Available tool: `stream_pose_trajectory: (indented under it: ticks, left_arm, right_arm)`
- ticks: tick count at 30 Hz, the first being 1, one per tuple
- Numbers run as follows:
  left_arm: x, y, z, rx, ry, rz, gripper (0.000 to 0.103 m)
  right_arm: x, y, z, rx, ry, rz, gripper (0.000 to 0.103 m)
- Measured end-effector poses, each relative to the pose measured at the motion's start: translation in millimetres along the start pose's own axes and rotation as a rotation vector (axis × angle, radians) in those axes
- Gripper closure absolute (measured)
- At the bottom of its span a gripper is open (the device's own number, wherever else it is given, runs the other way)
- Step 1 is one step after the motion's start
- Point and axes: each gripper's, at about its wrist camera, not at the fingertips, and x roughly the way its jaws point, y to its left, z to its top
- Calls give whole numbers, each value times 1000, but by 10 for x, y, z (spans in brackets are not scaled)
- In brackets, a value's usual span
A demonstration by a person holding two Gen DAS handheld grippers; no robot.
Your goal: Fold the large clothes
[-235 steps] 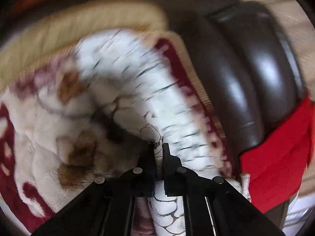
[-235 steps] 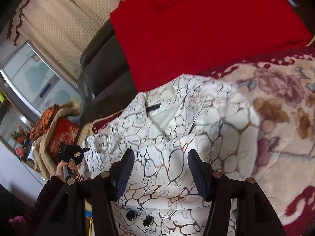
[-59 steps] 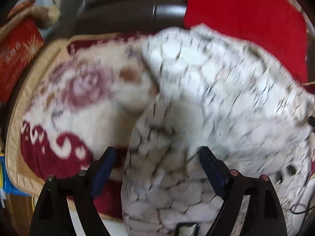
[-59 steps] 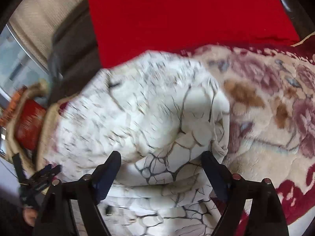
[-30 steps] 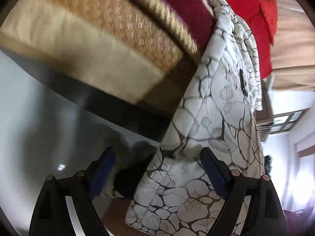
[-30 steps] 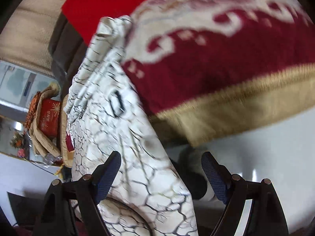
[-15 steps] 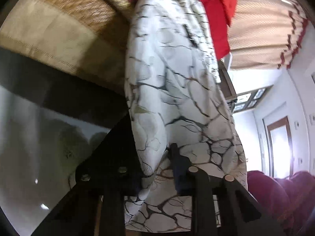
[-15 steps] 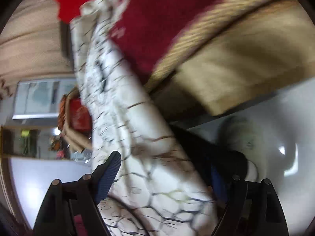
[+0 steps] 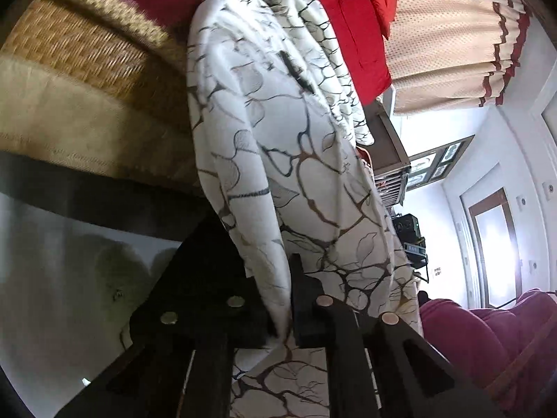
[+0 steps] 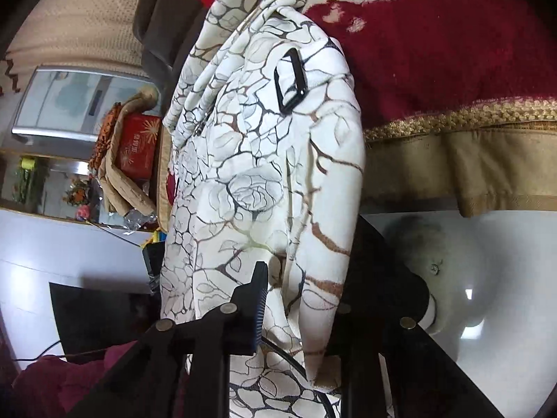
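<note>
left gripper (image 9: 283,299) clamps white garment (image 9: 271,132); right gripper (image 10: 299,299) closing on it; red blanket (image 10: 435,52) beside.

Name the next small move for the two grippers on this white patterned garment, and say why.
Probably lift both together, back onto the blanket. The left gripper is shut on the garment; the right gripper is closing on a thicker bunch of it. The cloth hangs over the edge of the red blanket.

White garment (image 9: 278,160) with dark branch-and-rose print, black buckle (image 10: 290,82), draped over the sofa edge, hanging down
</note>
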Motion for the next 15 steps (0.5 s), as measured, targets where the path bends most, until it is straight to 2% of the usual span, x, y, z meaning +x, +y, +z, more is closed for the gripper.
stream_pose_trajectory:
  ticks: [4, 5, 8, 11, 15]
  left_arm:
    - [-158, -294, 75, 58, -40, -15, 96]
    - [-218, -359, 96, 80, -58, -23, 96]
    - [-470, -771, 284, 179, -148, -54, 96]
    - [-643, -1127, 543, 256, -209, -45, 96]
    - [-685, -1429, 869, 326, -219, -8, 96]
  right_arm:
    - [-46, 267, 36, -82, -26, -22, 81]
    - [-104, 314, 27, -103, -35, -20, 86]
    - [-271, 631, 114, -171, -105, 36, 91]
    - [-403, 980, 328, -236, -160, 93, 92]
    - [-468, 1273, 626, -302, -195, 128, 93]
